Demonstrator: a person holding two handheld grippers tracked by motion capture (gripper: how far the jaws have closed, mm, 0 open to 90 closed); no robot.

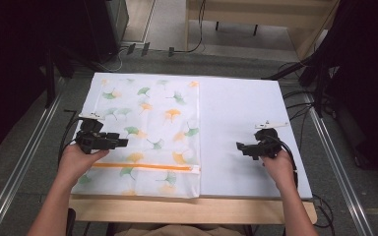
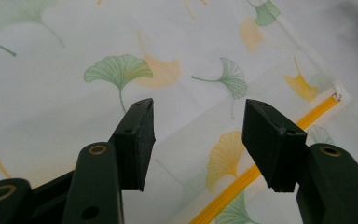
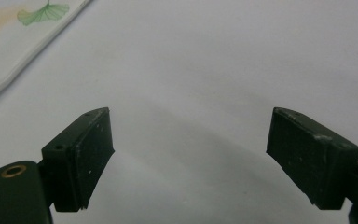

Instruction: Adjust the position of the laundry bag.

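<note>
Mesh bag (image 1: 147,132) flat, left tool (image 1: 120,143) above (near edge cut off).

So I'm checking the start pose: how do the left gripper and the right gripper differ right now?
The left gripper hovers over the leaf-print zip bag, near its orange zipper; the right gripper hovers over bare white mat. The right's jaws look spread wider than the left's. Both are open and hold nothing.
</note>
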